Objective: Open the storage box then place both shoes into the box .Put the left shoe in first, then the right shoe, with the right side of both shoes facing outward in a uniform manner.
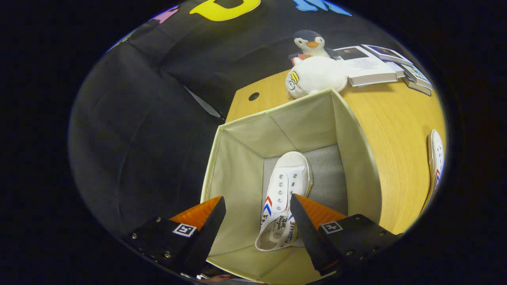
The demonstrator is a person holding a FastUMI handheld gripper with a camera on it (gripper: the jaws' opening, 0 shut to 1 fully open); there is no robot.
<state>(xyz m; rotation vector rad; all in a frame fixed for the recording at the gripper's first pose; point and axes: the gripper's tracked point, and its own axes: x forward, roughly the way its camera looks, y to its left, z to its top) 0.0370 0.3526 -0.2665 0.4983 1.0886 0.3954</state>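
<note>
The gripper (257,206) hangs released over the open storage box (237,158), its fingers spread clear of the rim. One shoe (283,190) lies on the box floor below, with bare floor beside it toward the far wall. The other shoe (435,158) rests on the tabletop (396,130), well apart from the box.

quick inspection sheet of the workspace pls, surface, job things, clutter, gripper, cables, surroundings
surface: wooden table with a round cable hole
job's things: open storage box; one white shoe on its floor; second white shoe on the table beside the box
clutter: penguin plush, white plush, books beyond the box
gripper: gripper fingers open above the box, holding nothing
cables: nothing seen
surroundings: black cloth wall
</note>
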